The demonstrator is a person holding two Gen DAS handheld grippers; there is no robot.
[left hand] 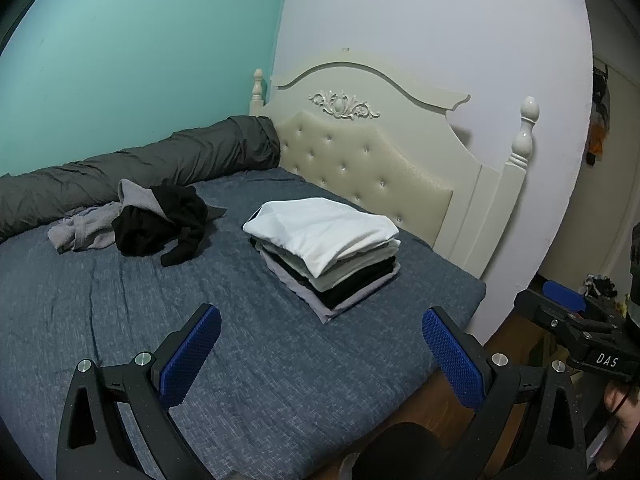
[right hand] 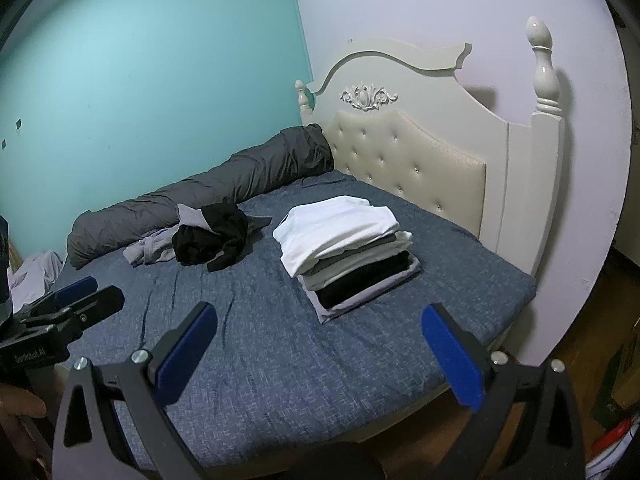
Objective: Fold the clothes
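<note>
A stack of folded clothes [left hand: 324, 248] [right hand: 344, 252], white on top with black and grey below, rests on the blue bed [left hand: 120, 300] [right hand: 240, 340] near the headboard. To its left lies a crumpled heap: a black garment [left hand: 160, 224] [right hand: 212, 236] on top of a grey one [left hand: 80, 232] [right hand: 150, 250]. My left gripper [left hand: 322, 354] is open above the bed's near edge, with nothing between its blue pads. My right gripper [right hand: 320, 354] is open and empty too, short of the stack. In each wrist view the other gripper shows at the frame's side.
A rolled dark grey duvet [left hand: 140, 164] [right hand: 200, 192] lies along the teal wall. The cream tufted headboard [left hand: 360, 160] [right hand: 420, 160] stands behind the stack. Wooden floor [right hand: 580, 320] runs to the right of the bed. A pale cloth [right hand: 32, 272] lies at the far left.
</note>
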